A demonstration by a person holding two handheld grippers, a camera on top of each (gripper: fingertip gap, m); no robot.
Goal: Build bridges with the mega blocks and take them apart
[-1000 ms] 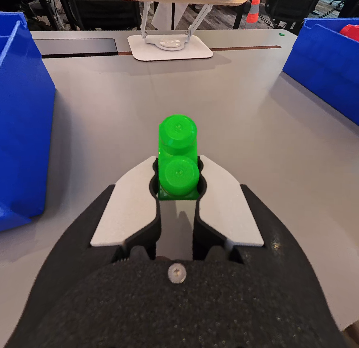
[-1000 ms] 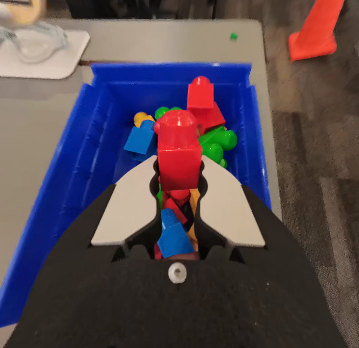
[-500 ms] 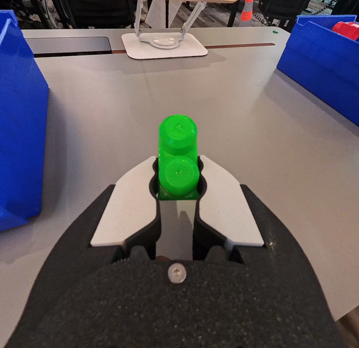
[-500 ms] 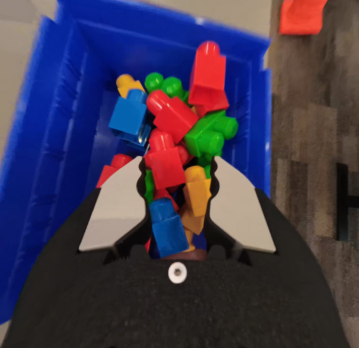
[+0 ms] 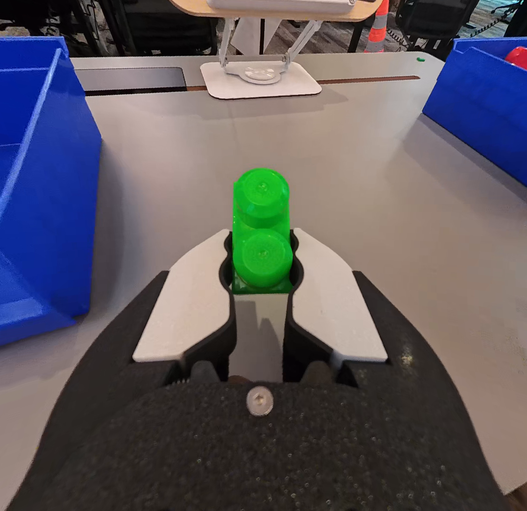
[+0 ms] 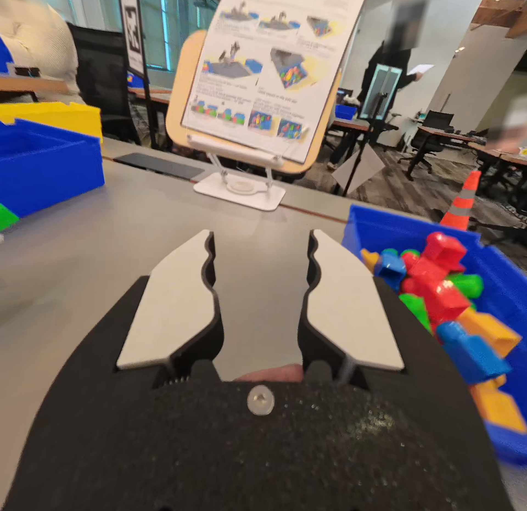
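Across the pale grey worktop [image 5: 356, 161] my left tool [image 5: 261, 257] is clamped on a bright green two-stud plastic block [image 5: 261, 235], light, rigid and probably slick, best gripped by its flat sides, while my right tool [image 6: 261, 257] gapes empty beside the blue plastic bin [image 6: 413, 232] of blocks.

The left wrist camera is looking steeply down from close above the grey table [image 5: 370, 212], facing the document stand [image 5: 261, 81]. The right wrist camera is looking more levelly across it toward that same stand [image 6: 239, 189], both sharing the table's middle.
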